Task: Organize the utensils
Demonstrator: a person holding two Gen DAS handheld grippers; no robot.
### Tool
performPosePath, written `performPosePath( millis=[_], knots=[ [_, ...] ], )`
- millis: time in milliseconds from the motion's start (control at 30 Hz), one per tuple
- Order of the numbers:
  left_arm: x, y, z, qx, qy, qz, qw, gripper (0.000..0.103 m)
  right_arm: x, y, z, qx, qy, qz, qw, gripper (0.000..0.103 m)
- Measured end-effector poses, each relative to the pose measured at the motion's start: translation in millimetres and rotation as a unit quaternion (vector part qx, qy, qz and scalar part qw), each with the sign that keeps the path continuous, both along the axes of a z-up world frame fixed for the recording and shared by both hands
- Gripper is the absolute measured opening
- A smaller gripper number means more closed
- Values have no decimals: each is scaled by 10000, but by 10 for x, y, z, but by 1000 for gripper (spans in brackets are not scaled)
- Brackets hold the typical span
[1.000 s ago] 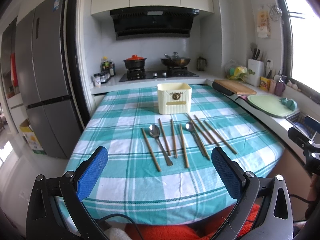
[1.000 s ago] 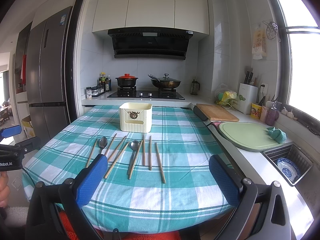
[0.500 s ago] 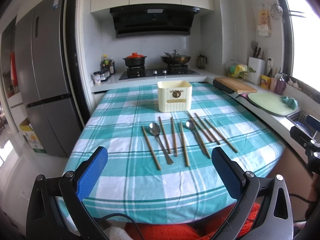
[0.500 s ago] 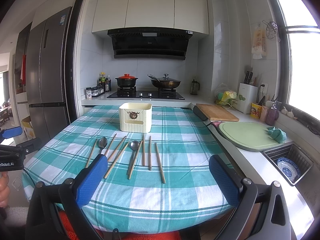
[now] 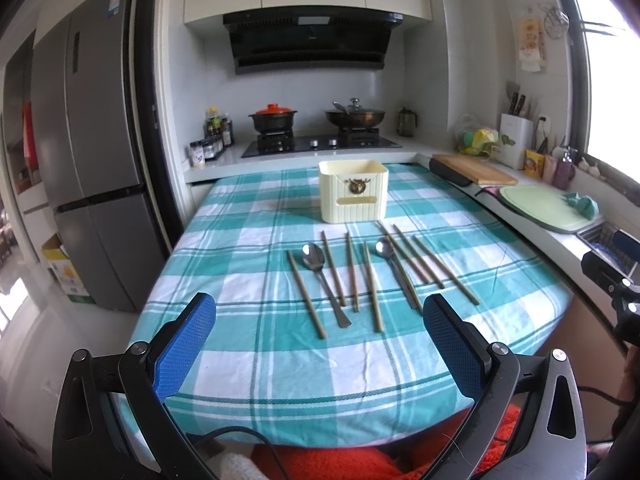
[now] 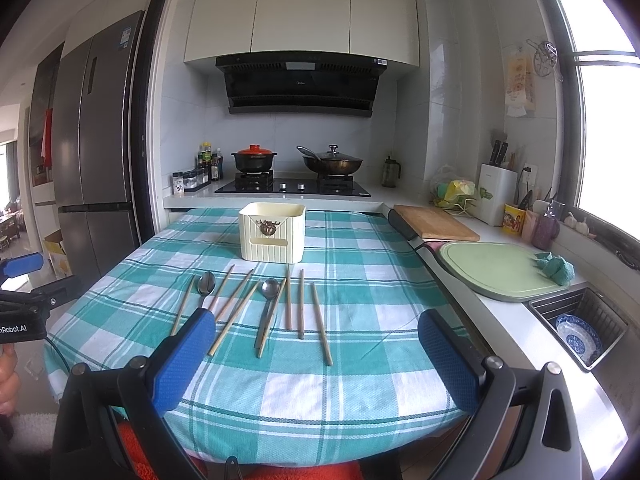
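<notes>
Tongs, left (image 5: pixel 319 346) and right (image 6: pixel 316 350), gape empty (chopsticks (image 5: pixel 372 286) untouched).

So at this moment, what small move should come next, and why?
Probably lower the right hand-held gripper onto the nearest chopstick at the right end of the row. Both hand-held grippers hang open and empty at the near table edge, every chopstick and both spoons lie flat on the cloth, and no utensil shows above the rim of the cream holder.

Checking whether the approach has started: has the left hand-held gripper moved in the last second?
Yes, slightly. In the left wrist view the cream utensil box sits a little lower against the range hood, so the left hand-held gripper tilted slightly.
</notes>
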State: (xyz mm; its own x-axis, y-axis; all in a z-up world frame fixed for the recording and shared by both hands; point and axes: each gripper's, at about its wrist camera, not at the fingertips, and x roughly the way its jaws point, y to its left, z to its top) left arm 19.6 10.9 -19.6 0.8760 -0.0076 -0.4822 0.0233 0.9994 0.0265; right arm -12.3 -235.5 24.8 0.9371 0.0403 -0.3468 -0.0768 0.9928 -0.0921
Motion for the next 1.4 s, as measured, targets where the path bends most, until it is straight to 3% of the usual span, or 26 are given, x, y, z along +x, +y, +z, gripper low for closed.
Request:
performPosePath(
  millis=[233,400,700,867,1067,1167,1400],
  knots=[
    [45,-16,-27,17,104,-176,9998,103,19,-5,2,-7,40,15,10000,103],
    [221,-10,-124,-43,457,-233,9987,103,142,-30,21,-1,155,3,9999,103],
    [1051,426,-514,-708,1340,3,9884,103,718,-317,-97,136,647,-26,9978,103],
    [1511,507,-710,-720,1614,83,9842,103,1204,-479,-252,210,1068,15,9941,103],
    [2105,582,-1085,-769,2101,199,9745,103,1959,-409,-605,-53,1877,419,9813,100],
    [2389,605,-1300,-595,2404,324,9683,103,2365,-353,-809,-112,2426,628,9680,88],
    [2806,627,-1494,-414,2638,434,9627,102,2958,-322,-1054,-137,3141,905,9450,70]
  ],
)
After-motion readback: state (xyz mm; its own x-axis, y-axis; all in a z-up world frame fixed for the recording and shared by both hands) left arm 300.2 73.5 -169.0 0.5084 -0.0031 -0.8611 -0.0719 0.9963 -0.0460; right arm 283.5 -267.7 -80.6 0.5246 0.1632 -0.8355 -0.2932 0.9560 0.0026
